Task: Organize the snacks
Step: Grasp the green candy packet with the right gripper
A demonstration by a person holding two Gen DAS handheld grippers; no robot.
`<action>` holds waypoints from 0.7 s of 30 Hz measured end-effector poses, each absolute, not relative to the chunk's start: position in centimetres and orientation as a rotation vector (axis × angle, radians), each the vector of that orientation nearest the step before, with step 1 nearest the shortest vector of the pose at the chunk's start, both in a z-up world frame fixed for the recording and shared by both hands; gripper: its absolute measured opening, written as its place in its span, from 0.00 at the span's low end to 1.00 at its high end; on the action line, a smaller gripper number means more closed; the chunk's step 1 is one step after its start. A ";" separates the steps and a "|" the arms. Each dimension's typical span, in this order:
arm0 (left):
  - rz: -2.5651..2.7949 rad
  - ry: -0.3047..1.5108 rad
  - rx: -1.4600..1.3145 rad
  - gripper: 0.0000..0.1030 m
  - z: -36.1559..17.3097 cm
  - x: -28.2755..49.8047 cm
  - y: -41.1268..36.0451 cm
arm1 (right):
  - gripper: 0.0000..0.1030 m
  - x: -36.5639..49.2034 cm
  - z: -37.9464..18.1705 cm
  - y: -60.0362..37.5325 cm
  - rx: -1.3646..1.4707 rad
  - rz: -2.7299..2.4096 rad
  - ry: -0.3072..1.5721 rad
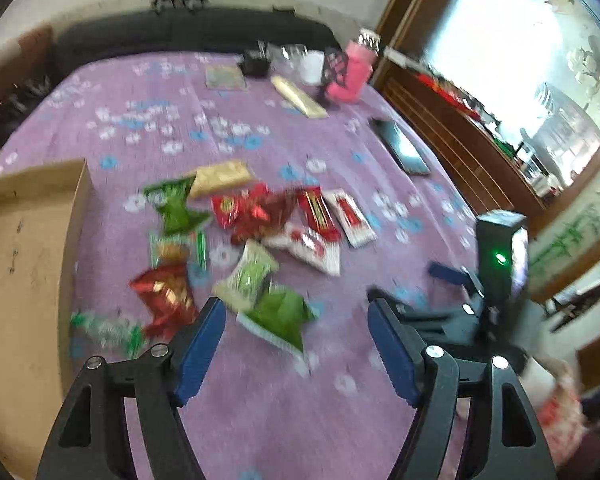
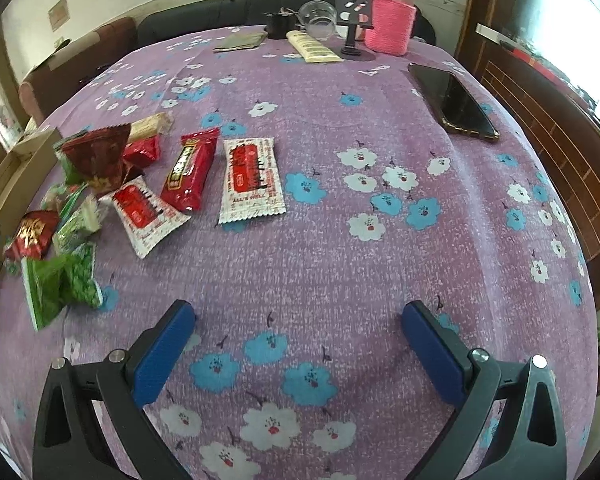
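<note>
several snack packets (image 1: 256,236) lie loose beside the cardboard box (image 1: 28,240), likely their destination; left gripper (image 1: 296,344) and right gripper (image 2: 300,352) both gape, holding nothing.

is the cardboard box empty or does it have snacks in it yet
Empty as far as shown: the cardboard box shows only bare brown floor in the left wrist view, though part of it lies out of frame.

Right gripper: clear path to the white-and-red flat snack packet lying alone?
Probably yes. The right gripper is open and empty over bare floral cloth, and the white-and-red flat snack packet lies ahead, apart from the other packets, nothing between.
</note>
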State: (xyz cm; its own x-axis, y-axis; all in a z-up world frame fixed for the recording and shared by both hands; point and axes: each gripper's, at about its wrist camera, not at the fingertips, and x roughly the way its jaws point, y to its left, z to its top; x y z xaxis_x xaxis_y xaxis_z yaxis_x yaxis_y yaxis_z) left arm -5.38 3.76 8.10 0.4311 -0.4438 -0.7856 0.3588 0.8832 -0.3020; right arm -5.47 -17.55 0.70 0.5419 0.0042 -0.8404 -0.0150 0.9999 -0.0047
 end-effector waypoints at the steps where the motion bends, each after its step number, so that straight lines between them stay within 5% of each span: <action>1: -0.499 1.021 -0.077 0.75 8.5 -5.6 4.2 | 1.00 -5.6 0.7 -17.6 -0.013 0.017 0.996; 21: -0.281 0.866 -0.238 0.75 8.0 -4.4 14.4 | 0.89 -6.1 5.3 -9.6 0.011 0.391 0.895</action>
